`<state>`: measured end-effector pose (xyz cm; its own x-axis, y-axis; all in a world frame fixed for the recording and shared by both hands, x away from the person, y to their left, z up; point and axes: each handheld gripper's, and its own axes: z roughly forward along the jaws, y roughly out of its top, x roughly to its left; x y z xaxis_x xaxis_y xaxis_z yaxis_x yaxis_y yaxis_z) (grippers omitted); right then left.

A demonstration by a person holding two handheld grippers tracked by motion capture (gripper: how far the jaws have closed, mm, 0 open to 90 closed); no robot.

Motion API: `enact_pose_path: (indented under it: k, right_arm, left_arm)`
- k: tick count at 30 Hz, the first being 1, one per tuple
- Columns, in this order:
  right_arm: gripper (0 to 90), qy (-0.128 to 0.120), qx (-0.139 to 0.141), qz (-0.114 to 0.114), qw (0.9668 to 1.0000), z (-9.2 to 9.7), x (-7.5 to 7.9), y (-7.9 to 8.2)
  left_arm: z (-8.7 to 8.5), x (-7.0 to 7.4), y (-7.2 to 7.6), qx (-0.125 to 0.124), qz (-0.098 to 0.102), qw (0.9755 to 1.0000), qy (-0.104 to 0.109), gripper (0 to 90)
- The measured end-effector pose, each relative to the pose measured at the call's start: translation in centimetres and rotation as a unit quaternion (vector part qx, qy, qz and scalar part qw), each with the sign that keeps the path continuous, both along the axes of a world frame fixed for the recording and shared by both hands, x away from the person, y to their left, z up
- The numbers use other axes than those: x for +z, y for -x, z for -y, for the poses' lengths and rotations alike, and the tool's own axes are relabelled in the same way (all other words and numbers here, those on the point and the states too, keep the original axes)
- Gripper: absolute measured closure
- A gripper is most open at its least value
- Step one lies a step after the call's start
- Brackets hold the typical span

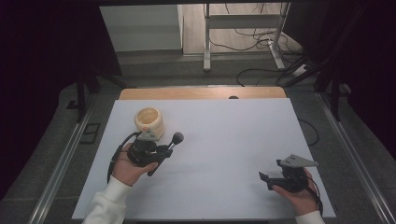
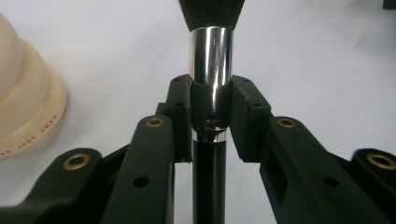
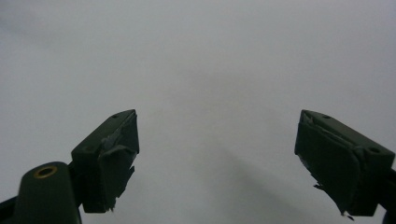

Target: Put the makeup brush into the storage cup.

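Observation:
A makeup brush (image 1: 173, 141) with a black handle, a silver ferrule (image 2: 211, 56) and dark bristles is clamped in my left gripper (image 1: 163, 151), whose jaws are shut on the ferrule and handle. In the left gripper view the brush (image 2: 210, 116) runs straight up between the pads. A cream ribbed pot (image 1: 149, 122) stands just behind the left gripper, and its side (image 2: 25, 107) shows at the left of that view. My right gripper (image 1: 267, 179) rests at the table's front right, held in a hand, with the jaws wide open (image 3: 217, 163) and nothing between them.
The white tabletop (image 1: 224, 140) has a wooden strip (image 1: 201, 93) along its far edge. Beyond it are a metal frame and cables on the floor. Dark curtains close off both sides.

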<state>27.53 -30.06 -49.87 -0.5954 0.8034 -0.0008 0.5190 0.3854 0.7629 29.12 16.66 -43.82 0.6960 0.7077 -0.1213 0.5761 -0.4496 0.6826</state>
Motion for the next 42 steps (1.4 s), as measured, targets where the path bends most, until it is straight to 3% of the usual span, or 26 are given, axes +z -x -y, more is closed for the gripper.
enact_pose_path:
  k: [19, 42]
  right_arm:
    - [14.5, 0.001, -0.001, -0.001, 1.0, 0.1, 0.0, 0.0]
    - [14.4, -0.001, -0.002, -0.002, 1.0, 0.1, -0.1, -0.1]
  left_arm:
    - [-1.1, 0.3, -0.6, 0.018, 0.011, 0.9994, 0.029, 71.9]
    - [-2.7, 1.6, -1.9, 0.036, 0.028, 0.9978, 0.049, 71.8]
